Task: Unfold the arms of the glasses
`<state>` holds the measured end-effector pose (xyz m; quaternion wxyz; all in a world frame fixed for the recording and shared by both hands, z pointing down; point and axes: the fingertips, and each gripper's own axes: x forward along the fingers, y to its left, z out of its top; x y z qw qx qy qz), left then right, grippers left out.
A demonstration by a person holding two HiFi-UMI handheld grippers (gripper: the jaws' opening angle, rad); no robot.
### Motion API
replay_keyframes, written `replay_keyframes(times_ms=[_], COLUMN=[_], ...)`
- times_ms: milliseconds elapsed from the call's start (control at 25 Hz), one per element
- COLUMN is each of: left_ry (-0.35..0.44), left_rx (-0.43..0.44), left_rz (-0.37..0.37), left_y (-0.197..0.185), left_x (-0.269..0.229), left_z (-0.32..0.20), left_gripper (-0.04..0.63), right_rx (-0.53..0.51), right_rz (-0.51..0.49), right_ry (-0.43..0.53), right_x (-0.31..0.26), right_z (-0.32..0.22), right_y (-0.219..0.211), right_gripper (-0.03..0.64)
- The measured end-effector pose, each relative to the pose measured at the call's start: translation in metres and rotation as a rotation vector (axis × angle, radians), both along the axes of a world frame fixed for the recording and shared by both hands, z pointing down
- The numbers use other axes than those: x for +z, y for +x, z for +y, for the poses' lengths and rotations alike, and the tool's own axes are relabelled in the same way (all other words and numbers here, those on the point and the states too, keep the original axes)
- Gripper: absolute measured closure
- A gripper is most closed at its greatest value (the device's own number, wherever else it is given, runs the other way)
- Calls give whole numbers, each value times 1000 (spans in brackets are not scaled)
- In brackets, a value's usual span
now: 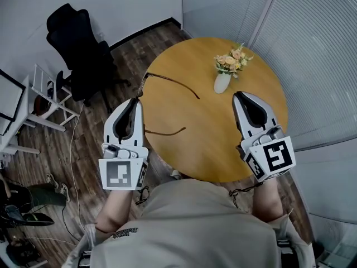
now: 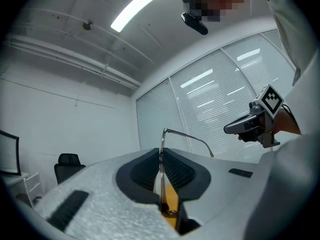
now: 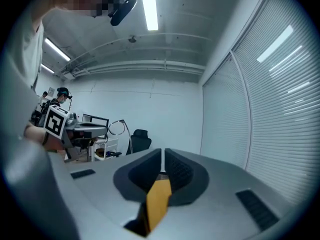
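Observation:
The thin-rimmed glasses (image 1: 146,81) hang over the left edge of the round wooden table (image 1: 201,144). My left gripper (image 1: 138,100) is shut on their front frame. One arm (image 1: 174,83) stretches out to the right over the table, and the other arm (image 1: 165,132) juts out lower down beside the gripper. In the left gripper view the frame (image 2: 160,156) stands edge-on between the pads, with one arm (image 2: 190,138) arching away to the right. My right gripper (image 1: 239,95) hovers over the table's right side, shut with nothing in it, well apart from the glasses.
A white vase (image 1: 222,82) with pale flowers (image 1: 233,58) stands on the table between the two grippers, toward the far side. A black office chair (image 1: 78,49) and a white rack (image 1: 47,96) stand on the wooden floor at left. Blinds cover the windows at right.

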<state>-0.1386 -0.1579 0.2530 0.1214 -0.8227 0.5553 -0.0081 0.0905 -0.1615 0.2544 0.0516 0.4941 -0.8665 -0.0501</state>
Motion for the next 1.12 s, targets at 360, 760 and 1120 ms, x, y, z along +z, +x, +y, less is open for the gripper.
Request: replay_keyframes(times_ms=[360,760,1120], left_ry=[-56,-69,-82], left_rx=[-9,-7,5], left_rz=[-12,-12,-10], left_y=[-3,-3,0], left_x=[25,29,34], left_z=[4,3,4], left_gripper=[555,555,555], right_rx=[-14,-27,-24], right_rz=[-10,-11,47], right_ry=[-83,-84,-90], right_x=[35,36,48], right_z=[5,7,10], right_y=[3,-1,-2], right_gripper=[577,577,577])
